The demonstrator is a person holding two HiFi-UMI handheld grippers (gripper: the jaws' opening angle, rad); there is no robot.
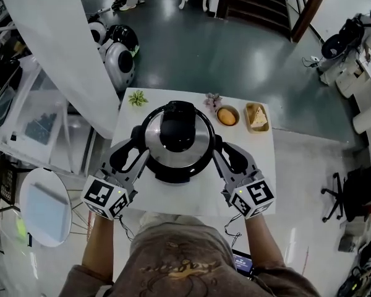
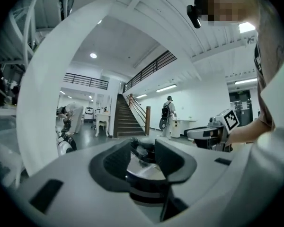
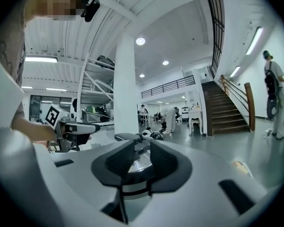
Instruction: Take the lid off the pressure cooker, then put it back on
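Note:
A pressure cooker [image 1: 173, 169] stands in the middle of a white table [image 1: 263, 178]. Its steel lid [image 1: 196, 146] with a black top handle [image 1: 177, 127] sits on the pot. My left gripper [image 1: 139, 145] reaches in level from the left, its jaws set on the lid's rim [image 2: 143, 170]. My right gripper [image 1: 219, 147] comes in from the right in the same way and grips the rim [image 3: 135, 168] with a narrower gap. Each gripper view shows steel lid and black rim filling the space between the pads [image 2: 114, 162] [image 3: 164, 162], and the opposite gripper [image 2: 213, 134] [image 3: 73, 129] across the cooker.
Behind the cooker on the table are a small green plant [image 1: 137, 98], a dried flower sprig [image 1: 213, 99], a bowl with an orange item [image 1: 227, 116] and a wooden tray of bread [image 1: 256, 117]. A white pillar [image 1: 55, 42] rises at the left.

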